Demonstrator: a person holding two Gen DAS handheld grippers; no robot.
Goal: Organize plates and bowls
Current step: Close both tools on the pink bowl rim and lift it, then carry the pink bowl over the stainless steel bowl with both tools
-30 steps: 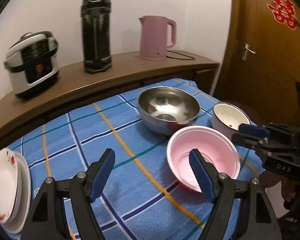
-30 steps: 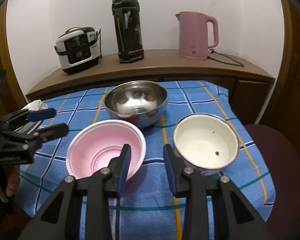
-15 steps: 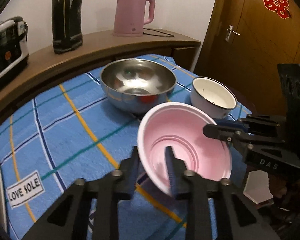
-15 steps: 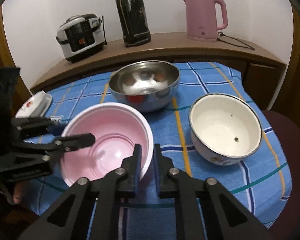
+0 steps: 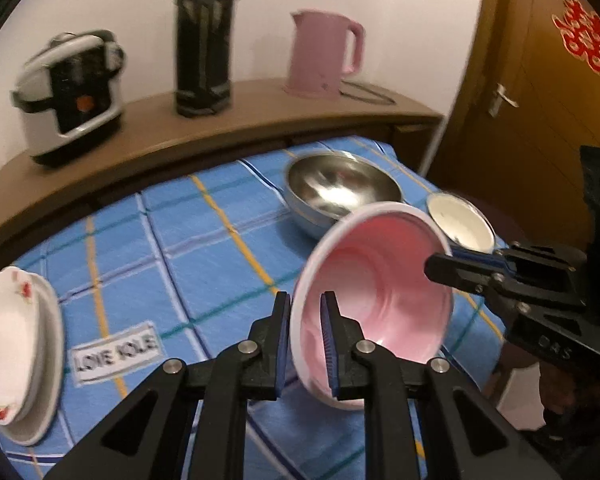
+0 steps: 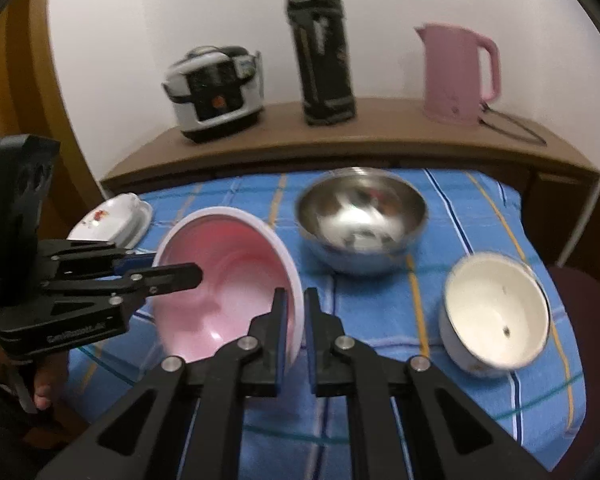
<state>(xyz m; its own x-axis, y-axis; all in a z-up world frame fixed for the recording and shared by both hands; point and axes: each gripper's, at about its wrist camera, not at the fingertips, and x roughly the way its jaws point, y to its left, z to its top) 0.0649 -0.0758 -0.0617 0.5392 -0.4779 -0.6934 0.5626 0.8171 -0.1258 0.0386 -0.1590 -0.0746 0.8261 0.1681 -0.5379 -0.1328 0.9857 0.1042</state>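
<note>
The pink bowl point(image 5: 380, 288) is held tilted above the blue checked tablecloth point(image 5: 204, 248), pinched on opposite sides of its rim. My left gripper point(image 5: 305, 344) is shut on its near rim; in the right wrist view it point(image 6: 164, 270) shows at the left. My right gripper point(image 6: 296, 336) is shut on the other rim of the pink bowl point(image 6: 224, 280); in the left wrist view it point(image 5: 452, 266) shows at the right. A steel bowl point(image 6: 360, 220) and a white enamel bowl point(image 6: 496, 316) stand on the cloth. Stacked flowered plates point(image 5: 12, 356) sit at the left edge.
A wooden shelf point(image 6: 380, 136) behind the table carries a rice cooker point(image 6: 216, 92), a black thermos point(image 6: 324, 52) and a pink kettle point(image 6: 456, 72) with its cord. A wooden door point(image 5: 548, 92) is at the right. A dark red seat point(image 6: 588, 320) is beside the table.
Both grippers closed on the pink bowl's rim and lifted it off the cloth, tilting it. The bowl has moved leftward, away from the steel bowl.
</note>
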